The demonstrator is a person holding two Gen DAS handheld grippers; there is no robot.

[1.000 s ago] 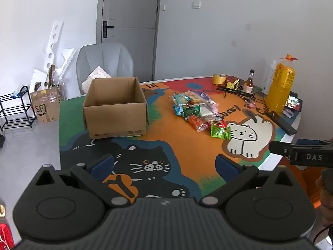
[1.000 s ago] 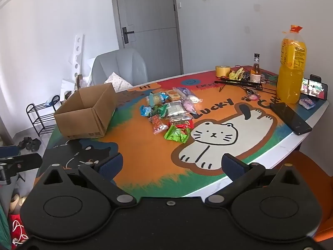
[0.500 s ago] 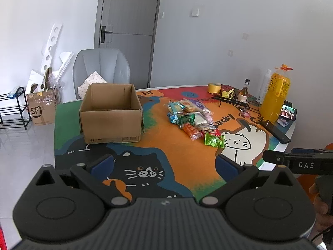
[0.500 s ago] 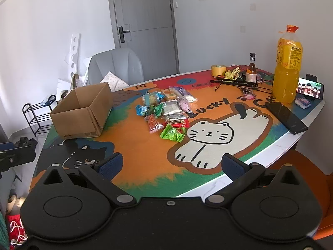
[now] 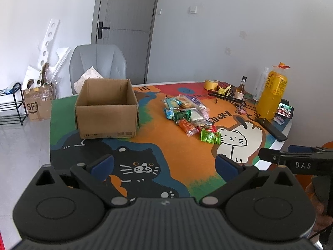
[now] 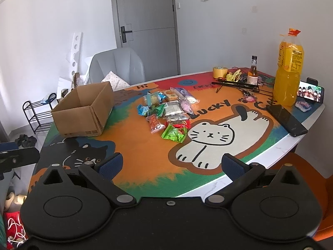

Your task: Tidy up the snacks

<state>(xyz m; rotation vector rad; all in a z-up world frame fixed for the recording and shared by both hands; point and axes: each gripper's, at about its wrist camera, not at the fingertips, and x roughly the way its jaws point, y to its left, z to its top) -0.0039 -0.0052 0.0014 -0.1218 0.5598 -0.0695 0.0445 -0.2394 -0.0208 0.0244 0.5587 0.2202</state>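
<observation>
Snacks: we find a loose pile at frame centre on the cat-print table, untouched | cardboard box: centre-left, open-topped, apart from the pile | left gripper: lower frame, fingers spread, holding nothing | right gripper: lower frame, fingers spread, holding nothing | orange juice bottle: upper right, upright.

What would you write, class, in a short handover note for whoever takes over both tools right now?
Left tool: open, empty, held above the near table edge.
Right tool: open, empty, also back from the snacks.
Cardboard box: open on the table's left side, looks empty.
Snack pile: all loose mid-table, right of the box.
Done: nothing packed.
Left: move every snack into the box.
</observation>
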